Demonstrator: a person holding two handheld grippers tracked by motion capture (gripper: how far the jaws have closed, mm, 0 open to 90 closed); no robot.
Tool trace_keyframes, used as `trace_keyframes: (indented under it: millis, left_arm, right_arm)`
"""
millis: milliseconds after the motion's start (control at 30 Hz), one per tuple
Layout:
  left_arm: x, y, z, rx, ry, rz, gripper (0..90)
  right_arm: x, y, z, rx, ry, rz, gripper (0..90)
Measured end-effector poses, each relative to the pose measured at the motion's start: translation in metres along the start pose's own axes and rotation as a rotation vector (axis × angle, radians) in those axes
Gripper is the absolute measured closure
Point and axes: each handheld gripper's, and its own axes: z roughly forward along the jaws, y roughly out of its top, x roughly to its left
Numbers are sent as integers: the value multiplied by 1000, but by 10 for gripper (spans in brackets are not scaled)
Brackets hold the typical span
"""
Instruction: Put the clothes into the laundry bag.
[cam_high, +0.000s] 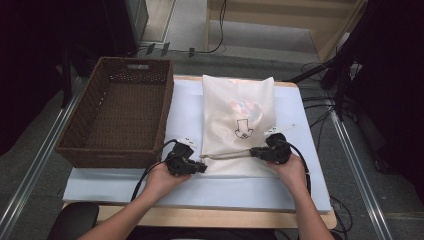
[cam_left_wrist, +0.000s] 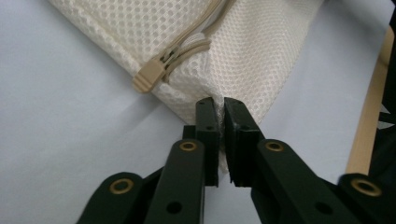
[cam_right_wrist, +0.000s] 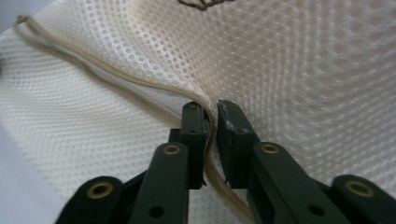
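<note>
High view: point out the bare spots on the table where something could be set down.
Free: the white mat strip along the near edge, and the inside of the basket. Crowded: the middle, where the mesh bag lies with the left gripper and right gripper clamped on it.

Worktop is carrying 1 mesh bag, 1 wicker basket; 2 tools working.
</note>
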Motion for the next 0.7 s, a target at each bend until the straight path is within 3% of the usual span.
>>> trace_keyframes:
  millis: [100,233,267,367,500,700]
  left_arm:
    - [0,3,-5,-9,0,28,771]
    - [-1,6,-8,-23,10,68,601]
    - [-2,7,-10,-37,7,73,552]
    - [-4,10,-16,-79,1,85,504]
    - [-7,13,-22,-120,0,106,438]
    - [-8,14,-25,-142,27,149,393]
  right_arm:
    - [2,1,-2,-7,8,-9,762]
    - [5,4,-7,-17,39,-26,659]
    - [7,5,-10,-28,64,-41,598]
    - [10,7,-15,-42,77,-49,532]
    - [15,12,-25,-106,80,-67,454]
    - [13,15,-42,-186,60,-81,400]
